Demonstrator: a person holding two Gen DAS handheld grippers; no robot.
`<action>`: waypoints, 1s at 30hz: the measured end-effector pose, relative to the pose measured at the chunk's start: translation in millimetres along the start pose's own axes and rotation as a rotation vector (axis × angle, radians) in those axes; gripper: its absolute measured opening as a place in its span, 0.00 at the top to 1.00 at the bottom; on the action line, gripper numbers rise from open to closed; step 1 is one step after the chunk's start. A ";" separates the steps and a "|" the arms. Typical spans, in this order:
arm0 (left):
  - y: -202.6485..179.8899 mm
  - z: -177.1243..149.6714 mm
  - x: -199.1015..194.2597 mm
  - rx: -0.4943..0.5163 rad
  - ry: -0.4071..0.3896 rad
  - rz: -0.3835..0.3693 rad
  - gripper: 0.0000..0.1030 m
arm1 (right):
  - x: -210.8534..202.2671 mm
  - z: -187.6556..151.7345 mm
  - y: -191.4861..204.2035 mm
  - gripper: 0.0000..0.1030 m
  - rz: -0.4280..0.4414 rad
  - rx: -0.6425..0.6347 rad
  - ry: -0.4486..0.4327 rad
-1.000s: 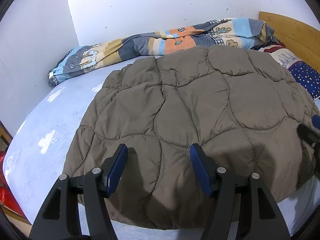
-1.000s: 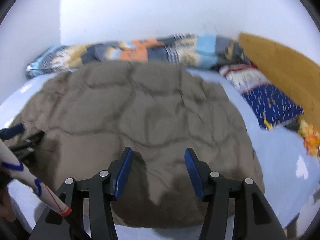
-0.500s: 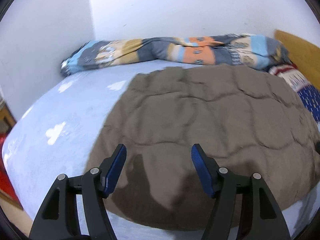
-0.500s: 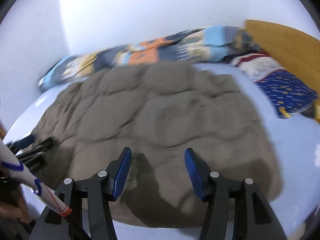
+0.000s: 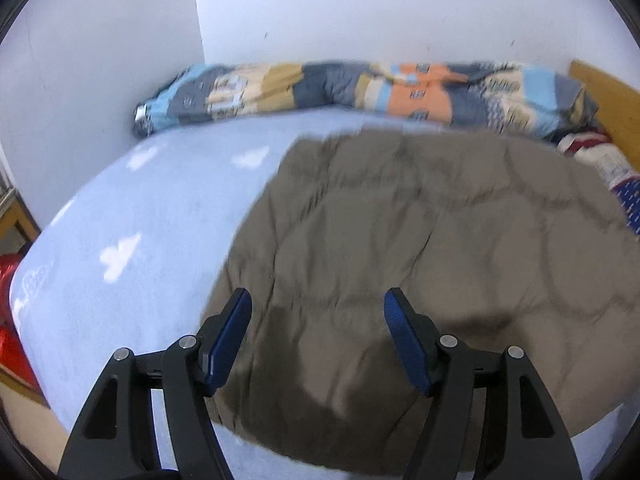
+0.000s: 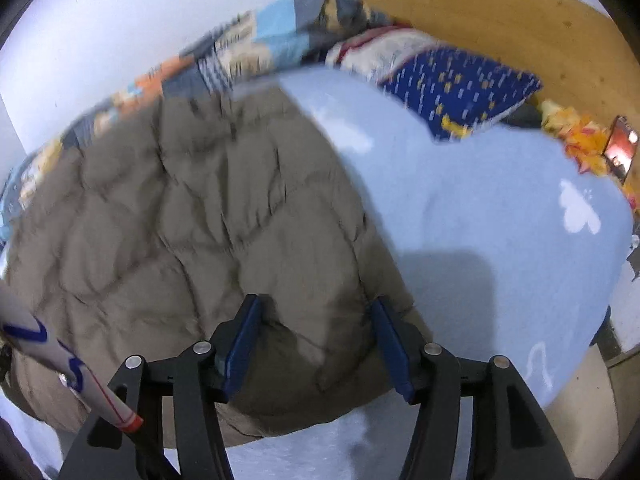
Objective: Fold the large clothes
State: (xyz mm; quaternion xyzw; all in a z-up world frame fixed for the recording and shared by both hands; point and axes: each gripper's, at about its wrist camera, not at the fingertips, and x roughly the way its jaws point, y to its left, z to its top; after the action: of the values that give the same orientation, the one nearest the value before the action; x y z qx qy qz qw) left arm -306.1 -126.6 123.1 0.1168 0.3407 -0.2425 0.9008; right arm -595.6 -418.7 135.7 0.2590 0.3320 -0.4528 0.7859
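A large brown quilted coat (image 5: pixel 420 248) lies spread flat on the light blue bed sheet (image 5: pixel 152 216). It also shows in the right wrist view (image 6: pixel 192 224). My left gripper (image 5: pixel 318 320) is open and empty, above the coat's near left part. My right gripper (image 6: pixel 314 324) is open and empty, above the coat's near right corner. Neither gripper touches the cloth. Both views are motion-blurred.
A patchwork quilt (image 5: pixel 360 92) is rolled along the far wall. A dark blue starred pillow (image 6: pixel 460 88) and a wooden headboard (image 6: pixel 500 16) are at the right. A red object (image 5: pixel 10 304) sits off the bed's left edge. A white sleeve with blue marks (image 6: pixel 60 372) crosses the right view's lower left.
My left gripper has swung left, so more bare sheet shows left of the coat. My right gripper has swung right and tilted toward the coat's right edge and the pillow. Both stayed open.
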 end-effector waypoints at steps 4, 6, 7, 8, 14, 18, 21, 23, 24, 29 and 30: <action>-6.2 39.6 2.0 0.021 -0.001 -0.091 0.34 | -15.7 34.3 18.0 0.40 0.099 -0.034 -0.095; -13.7 59.0 13.1 0.040 0.019 -0.117 0.34 | -12.5 50.2 30.9 0.40 0.135 -0.064 -0.094; -19.4 70.5 22.0 0.049 0.037 -0.134 0.34 | -9.6 58.9 37.1 0.40 0.149 -0.074 -0.095; -25.1 76.7 27.5 0.050 0.042 -0.139 0.34 | -6.3 68.9 42.4 0.40 0.161 -0.084 -0.101; -54.6 115.1 95.9 0.078 0.112 -0.116 0.34 | 42.2 111.7 89.0 0.40 0.209 -0.168 -0.043; -59.1 120.1 147.1 0.066 0.215 -0.086 0.34 | 93.0 128.8 107.9 0.45 0.210 -0.204 0.068; -60.6 121.1 176.3 0.057 0.301 -0.076 0.34 | 134.1 130.7 118.6 0.45 0.151 -0.253 0.169; -62.1 123.4 191.7 0.043 0.341 -0.083 0.33 | 163.7 126.1 124.1 0.45 0.135 -0.294 0.262; -62.4 124.1 196.4 0.041 0.357 -0.080 0.33 | 176.8 124.5 123.7 0.45 0.141 -0.289 0.298; -54.1 128.1 183.9 0.018 0.335 -0.100 0.34 | 190.7 129.5 115.5 0.45 0.149 -0.249 0.344; -49.1 128.2 171.1 0.009 0.302 -0.120 0.34 | 183.4 130.5 113.3 0.45 0.151 -0.247 0.330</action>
State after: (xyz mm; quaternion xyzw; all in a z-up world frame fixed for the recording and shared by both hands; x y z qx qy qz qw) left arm -148.8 -277.9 101.1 0.1355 0.4775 -0.2773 0.8226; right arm -390.2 -558.4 93.3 0.2552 0.4888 -0.3001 0.7784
